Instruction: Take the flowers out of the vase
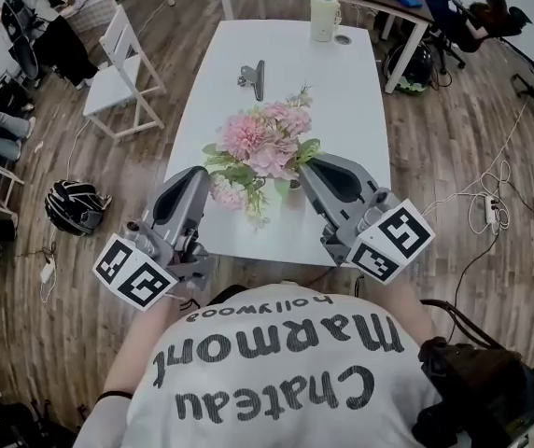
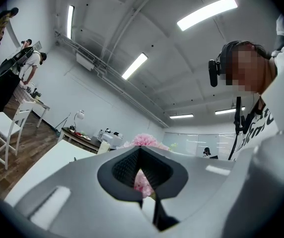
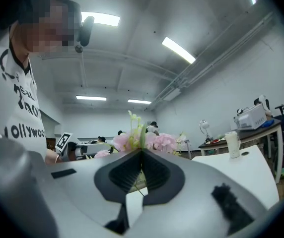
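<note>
A bunch of pink flowers [image 1: 265, 138] with green leaves stands in the middle of the white table [image 1: 342, 110]; the blooms hide the vase under them. My right gripper [image 1: 302, 168] is at the bunch's right side, shut, and in the right gripper view [image 3: 142, 151] a thin green stem [image 3: 141, 131] rises right where its jaws meet. At the bunch's left side, my left gripper [image 1: 203, 177] has its jaws closed at the tips [image 2: 141, 150]. Through the gap below them a pink bloom [image 2: 142, 181] shows; I cannot tell whether it grips anything.
A metal clip [image 1: 253, 77] lies farther back on the table and a white jug [image 1: 323, 17] stands at its far end. A white chair [image 1: 122, 59] and a helmet [image 1: 76, 203] are on the floor to the left, cables [image 1: 491, 203] to the right.
</note>
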### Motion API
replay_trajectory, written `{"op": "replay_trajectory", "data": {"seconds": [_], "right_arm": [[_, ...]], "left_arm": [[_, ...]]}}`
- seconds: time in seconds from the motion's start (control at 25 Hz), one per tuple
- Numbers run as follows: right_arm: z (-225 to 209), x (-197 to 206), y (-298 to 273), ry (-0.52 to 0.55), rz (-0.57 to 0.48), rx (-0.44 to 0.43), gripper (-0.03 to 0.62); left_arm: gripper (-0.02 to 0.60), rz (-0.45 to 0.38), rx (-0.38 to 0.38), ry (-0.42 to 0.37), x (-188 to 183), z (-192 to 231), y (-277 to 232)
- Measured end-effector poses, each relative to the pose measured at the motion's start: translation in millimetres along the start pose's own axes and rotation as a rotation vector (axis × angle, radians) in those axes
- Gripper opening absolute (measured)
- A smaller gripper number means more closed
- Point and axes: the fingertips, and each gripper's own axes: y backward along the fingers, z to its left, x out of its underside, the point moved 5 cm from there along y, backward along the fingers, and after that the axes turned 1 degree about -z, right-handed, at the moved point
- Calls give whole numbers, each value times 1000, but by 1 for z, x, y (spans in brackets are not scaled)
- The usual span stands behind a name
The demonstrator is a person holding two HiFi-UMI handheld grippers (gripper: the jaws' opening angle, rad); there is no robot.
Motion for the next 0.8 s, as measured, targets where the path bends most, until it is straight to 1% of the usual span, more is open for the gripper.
{"op": "replay_trajectory", "data": {"seconds": [0.24,0.4,0.6,0.8], "right_arm": [[2,-13,-2,-9,-73,-18,15],[3,-30,-5,-2,-123,-38,15],[3,-33,-1,9,-164,-41,15],[4,-67,-17,12,-196,-43,15]], "left_arm": [[3,-48,-34,-18,-5,7,16],[3,-82,-49,-27,-10,12,27],[3,-102,-60,-23,3,12,40],[3,-98,-77,-10,-18,14,43]]}}
